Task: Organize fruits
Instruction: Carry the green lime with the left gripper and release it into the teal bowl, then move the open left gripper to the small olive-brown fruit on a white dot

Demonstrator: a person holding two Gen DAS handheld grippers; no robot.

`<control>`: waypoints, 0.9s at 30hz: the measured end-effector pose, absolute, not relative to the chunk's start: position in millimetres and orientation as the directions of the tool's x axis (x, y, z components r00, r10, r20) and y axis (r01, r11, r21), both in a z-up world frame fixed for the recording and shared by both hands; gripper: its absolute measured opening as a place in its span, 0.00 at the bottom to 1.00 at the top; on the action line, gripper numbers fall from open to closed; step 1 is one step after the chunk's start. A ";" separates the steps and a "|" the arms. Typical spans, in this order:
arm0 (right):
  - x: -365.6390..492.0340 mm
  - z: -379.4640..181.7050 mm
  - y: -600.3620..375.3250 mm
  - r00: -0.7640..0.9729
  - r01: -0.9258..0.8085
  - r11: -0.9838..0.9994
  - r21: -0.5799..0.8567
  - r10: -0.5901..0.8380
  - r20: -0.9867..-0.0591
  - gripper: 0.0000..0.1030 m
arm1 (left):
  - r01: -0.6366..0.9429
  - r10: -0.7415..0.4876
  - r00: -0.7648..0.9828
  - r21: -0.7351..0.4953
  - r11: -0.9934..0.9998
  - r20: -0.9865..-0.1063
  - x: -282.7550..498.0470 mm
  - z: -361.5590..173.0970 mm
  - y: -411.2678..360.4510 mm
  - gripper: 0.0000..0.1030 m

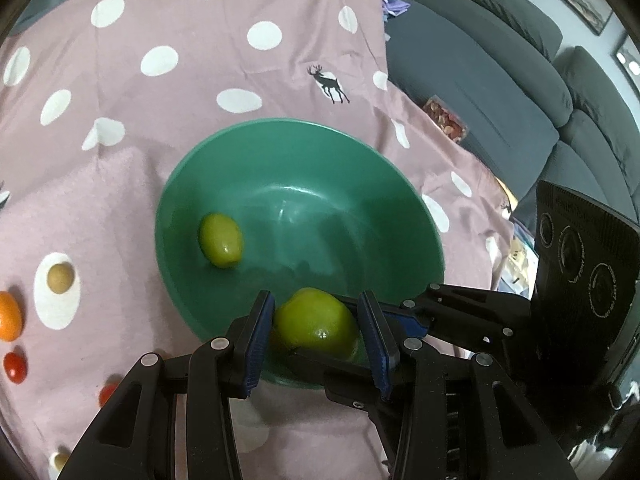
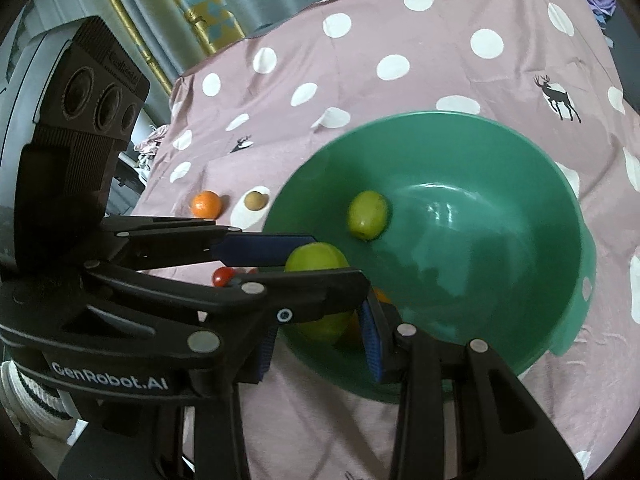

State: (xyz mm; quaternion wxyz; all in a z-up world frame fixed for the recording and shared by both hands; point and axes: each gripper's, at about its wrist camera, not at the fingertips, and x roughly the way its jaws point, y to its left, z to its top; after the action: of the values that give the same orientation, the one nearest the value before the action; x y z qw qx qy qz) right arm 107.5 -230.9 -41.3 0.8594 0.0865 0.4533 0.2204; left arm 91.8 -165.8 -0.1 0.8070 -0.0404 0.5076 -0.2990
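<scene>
A green fruit (image 1: 316,322) is gripped between the left claw (image 1: 318,338) pads and held above the green bowl (image 1: 240,152) near its 6 o'clock rim, evidently for dropping in. An orange fruit (image 2: 382,298) is pinched in the right claw (image 2: 320,344). A second green fruit (image 1: 221,240) already lies inside at 9 o'clock.

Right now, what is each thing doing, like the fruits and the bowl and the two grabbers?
Green bowl: upright, one fruit inside.
Loose green fruit: lying in the bowl.
Held green fruit: gripped, over the bowl's near rim.
Left gripper: shut on the held green fruit.
Right gripper: at the near rim; grip unclear.
Orange fruit: on the cloth, outside the bowl.
Brown fruit: on the cloth.
Red tomato: on the cloth.
</scene>
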 end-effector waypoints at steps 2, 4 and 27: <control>108.7 -42.1 -230.9 0.494 -0.297 0.893 0.338 0.446 -0.746 0.37 | 0.437 -0.530 0.300 -0.380 0.815 -0.793 94.3 -1.7 -165.6 0.42; 110.1 -42.6 -231.4 0.492 -0.295 0.894 0.337 0.445 -0.749 0.38 | 0.434 -0.537 0.296 -0.390 0.813 -0.790 95.8 -2.7 -165.1 0.42; 66.6 -19.5 -251.0 0.572 -0.207 0.912 0.354 0.406 -0.713 0.58 | 0.087 -0.331 0.530 -0.338 0.937 -0.781 36.2 18.3 11.6 0.72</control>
State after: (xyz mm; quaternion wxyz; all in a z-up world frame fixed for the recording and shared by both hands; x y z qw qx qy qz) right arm 66.6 -251.0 -19.5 0.8788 0.1163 0.4287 0.1743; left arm 36.2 11.6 18.3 0.8650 -0.1299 0.4693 -0.1208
